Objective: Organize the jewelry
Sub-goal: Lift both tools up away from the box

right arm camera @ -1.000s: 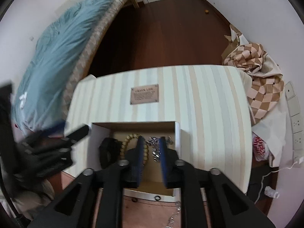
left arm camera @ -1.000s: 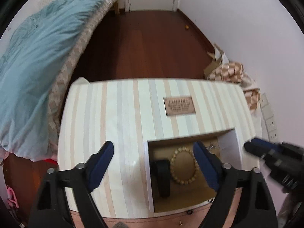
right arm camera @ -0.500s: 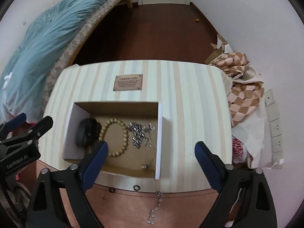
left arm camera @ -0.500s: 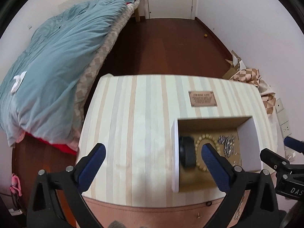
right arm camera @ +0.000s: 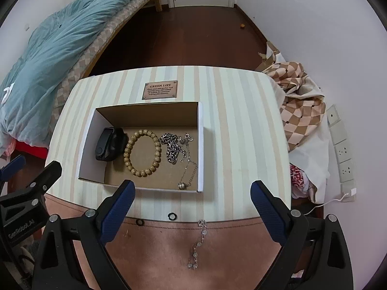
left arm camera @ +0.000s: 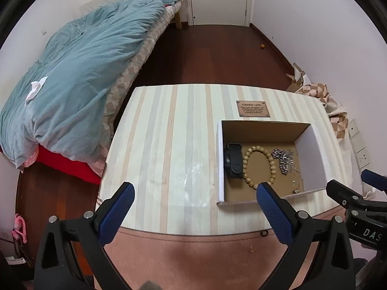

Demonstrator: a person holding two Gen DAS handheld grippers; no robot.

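Observation:
An open cardboard box [right arm camera: 200, 145] [left arm camera: 312, 142] sits on the striped table. Inside lie a black fitness band [right arm camera: 107, 143] [left arm camera: 233, 160], a wooden bead bracelet [right arm camera: 142, 153] [left arm camera: 258, 166], a silver chain [right arm camera: 172, 148] [left arm camera: 283, 160] and a thin necklace with a ring [right arm camera: 187, 175]. A crystal bracelet [right arm camera: 198, 244] lies on the pink cloth at the table's near edge, between my right gripper's fingers. My right gripper [right arm camera: 192, 207] is open and empty, held above it. My left gripper [left arm camera: 194, 209] is open and empty, left of the box.
Two small black rings [right arm camera: 172, 216] [right arm camera: 139, 222] lie at the front table edge. A brown plaque [right arm camera: 160, 90] is fixed behind the box. A bed with a blue duvet [left arm camera: 72, 72] stands left. Checkered cloth [right arm camera: 300, 101] and wall sockets [right arm camera: 343, 149] are right.
My right gripper opened from shut over the box and pulled back, leaving the silver chain inside. Both grippers moved back and up from the box.

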